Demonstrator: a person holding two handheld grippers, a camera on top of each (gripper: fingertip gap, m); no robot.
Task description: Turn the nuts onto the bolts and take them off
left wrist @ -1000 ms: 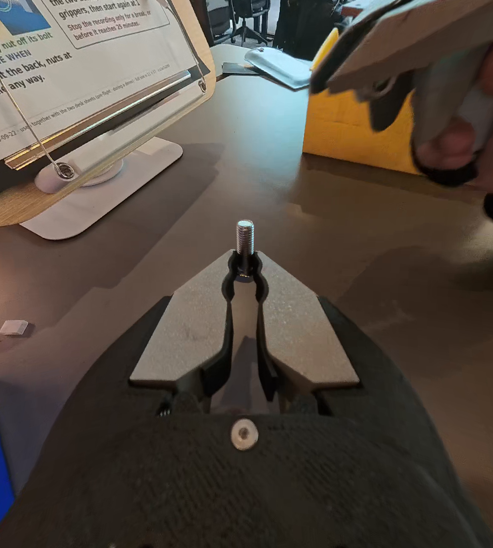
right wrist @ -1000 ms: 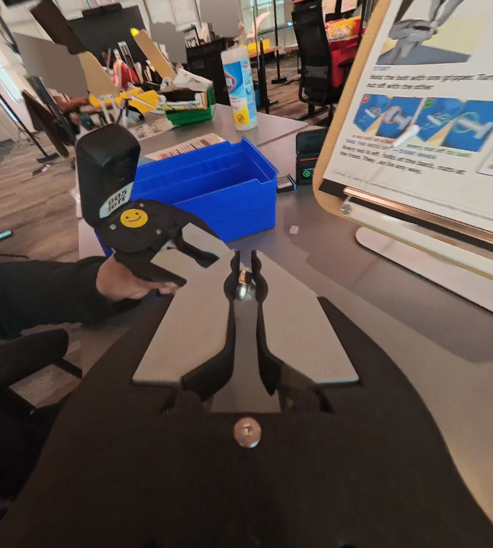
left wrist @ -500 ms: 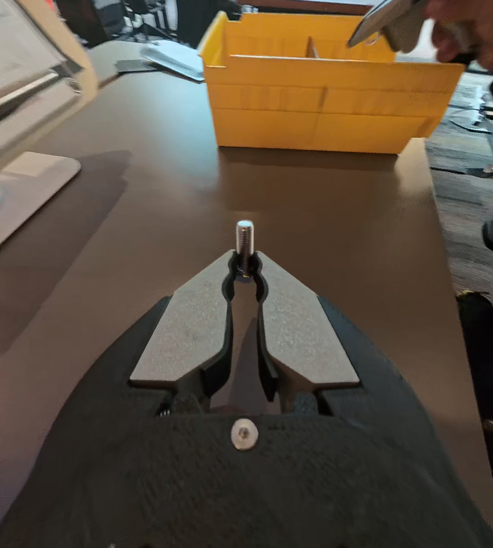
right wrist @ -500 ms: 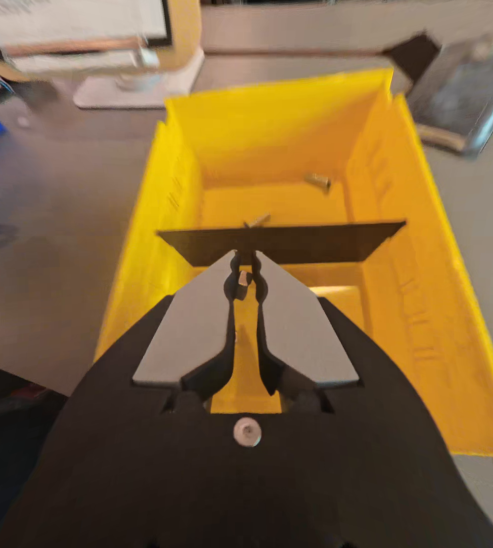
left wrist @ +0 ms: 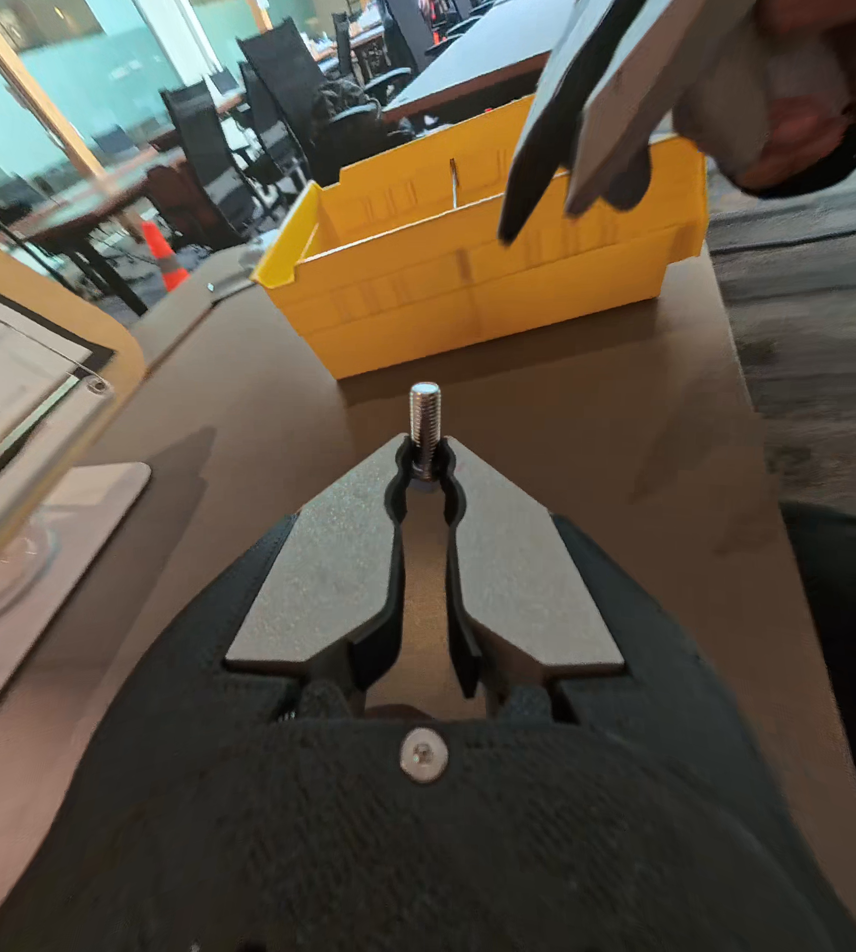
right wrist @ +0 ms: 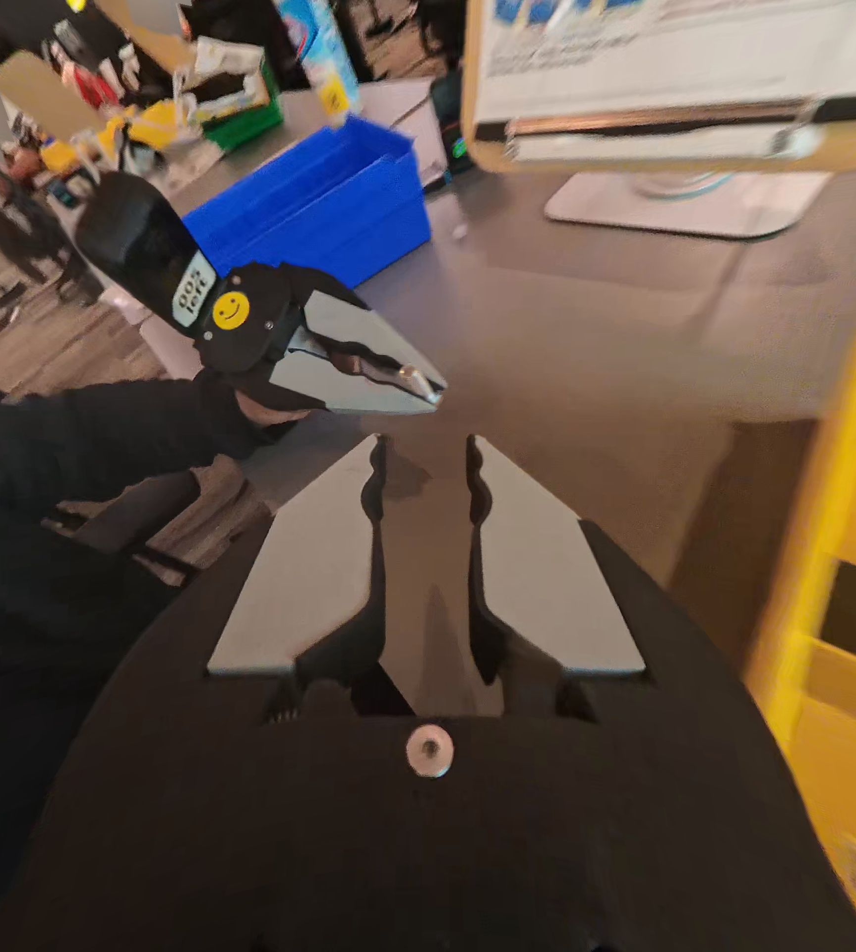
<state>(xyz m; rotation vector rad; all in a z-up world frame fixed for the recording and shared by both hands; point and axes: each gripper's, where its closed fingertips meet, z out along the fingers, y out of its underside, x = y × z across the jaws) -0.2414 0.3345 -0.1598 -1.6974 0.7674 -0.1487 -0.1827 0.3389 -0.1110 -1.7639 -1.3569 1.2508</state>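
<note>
Since the half-second-earlier frame, our right gripper (right wrist: 423, 448) had swung away from above the yellow bin (left wrist: 493, 304), and the nut seen between its tips then was gone; its fingers (right wrist: 312, 566) were now spread apart with nothing between them, only bare brown table (right wrist: 570, 360) showing through the gap. We could not tell from these views where the nut had ended up.

Our left gripper (left wrist: 425, 453) was clenched on the bolt (left wrist: 425, 412). We noted the threaded shank stuck out forward past the fingertips (left wrist: 364, 494), with the lower part of the bolt seated in the notch between them.

Relative to the left fingers, the yellow bin sat ahead and slightly right on the table, well beyond the bolt tip. Its dividing wall was visible. The right gripper hung above the bin's right half in the left wrist view, held by a hand (left wrist: 802, 129), tips pointing down and left.

Relative to the right fingers, the left gripper lay just ahead and to the left, its tips aimed right, the bolt visible at them. A blue bin (right wrist: 323, 206) stood farther ahead-left, and a document stand (right wrist: 673, 103) with a printed sheet ahead-right. The yellow bin's wall ran along the right edge, blurred.
</note>
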